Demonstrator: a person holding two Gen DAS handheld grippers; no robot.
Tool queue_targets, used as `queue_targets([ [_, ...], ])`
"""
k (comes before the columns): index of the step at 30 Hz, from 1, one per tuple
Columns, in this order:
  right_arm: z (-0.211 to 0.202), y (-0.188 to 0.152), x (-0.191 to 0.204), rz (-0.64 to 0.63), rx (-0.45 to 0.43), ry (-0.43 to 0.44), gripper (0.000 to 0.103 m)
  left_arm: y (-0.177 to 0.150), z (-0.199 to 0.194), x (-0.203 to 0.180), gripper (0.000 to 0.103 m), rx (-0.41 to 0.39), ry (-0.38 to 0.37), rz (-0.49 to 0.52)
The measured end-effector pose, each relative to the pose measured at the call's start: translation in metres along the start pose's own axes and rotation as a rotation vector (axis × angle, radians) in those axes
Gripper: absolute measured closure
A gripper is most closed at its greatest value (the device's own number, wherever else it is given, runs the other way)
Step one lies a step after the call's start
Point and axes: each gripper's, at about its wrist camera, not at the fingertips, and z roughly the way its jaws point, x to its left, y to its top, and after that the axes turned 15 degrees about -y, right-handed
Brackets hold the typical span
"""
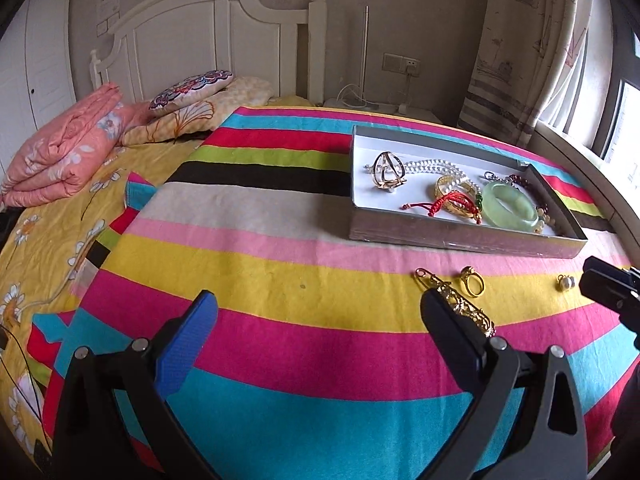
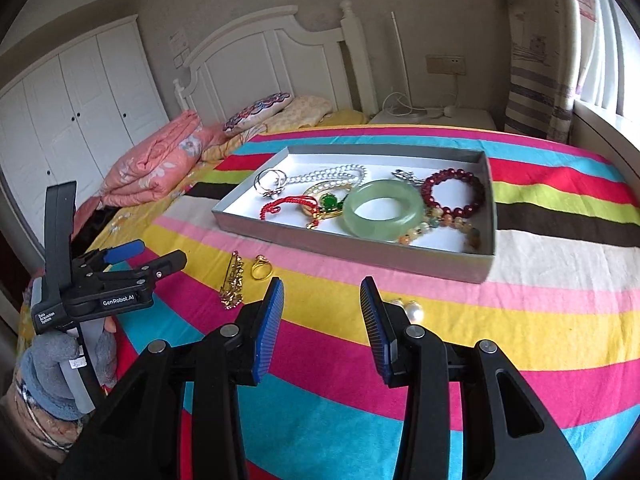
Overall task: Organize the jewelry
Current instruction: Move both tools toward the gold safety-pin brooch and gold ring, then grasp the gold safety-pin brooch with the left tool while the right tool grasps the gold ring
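A shallow grey tray sits toward the far side of a bed's striped blanket, already holding a green jade bangle, a dark red bead bracelet and a pearl strand, seemingly gathered there; a gold brooch pin, a gold ring and pearl earrings lie loose near the blanket's near edge, just before the tray; left gripper spread wide, empty; right gripper half-spread, empty, beside the earrings; the left gripper reads "GenRobot.AI" and "Data Acquisition System".
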Motion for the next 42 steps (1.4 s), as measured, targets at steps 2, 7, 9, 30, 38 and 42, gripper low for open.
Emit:
queue_targets([
  [2, 0.007, 0.003, 0.014, -0.037, 0.011, -0.013, 0.063, 0.000, -0.001, 0.003, 0.002, -0.008, -0.010, -0.018],
  [7, 0.024, 0.014, 0.032, -0.054, 0.037, -0.041, 0.063, 0.000, -0.002, 0.004, 0.002, -0.014, -0.020, -0.027],
  [9, 0.028, 0.018, 0.037, -0.058, 0.042, -0.049, 0.063, 0.000, -0.003, 0.004, 0.002, -0.018, -0.024, -0.025],
  [30, 0.051, 0.013, 0.067, -0.126, 0.077, -0.056, 0.063, -0.003, -0.014, 0.026, 0.002, -0.092, -0.048, -0.165],
  [38, 0.066, 0.019, 0.089, -0.196, 0.102, -0.072, 0.063, -0.004, -0.015, 0.028, 0.002, -0.097, -0.068, -0.192],
  [42, 0.080, 0.018, 0.098, -0.233, 0.149, -0.119, 0.063, -0.005, -0.014, 0.029, 0.002, -0.098, -0.074, -0.198],
])
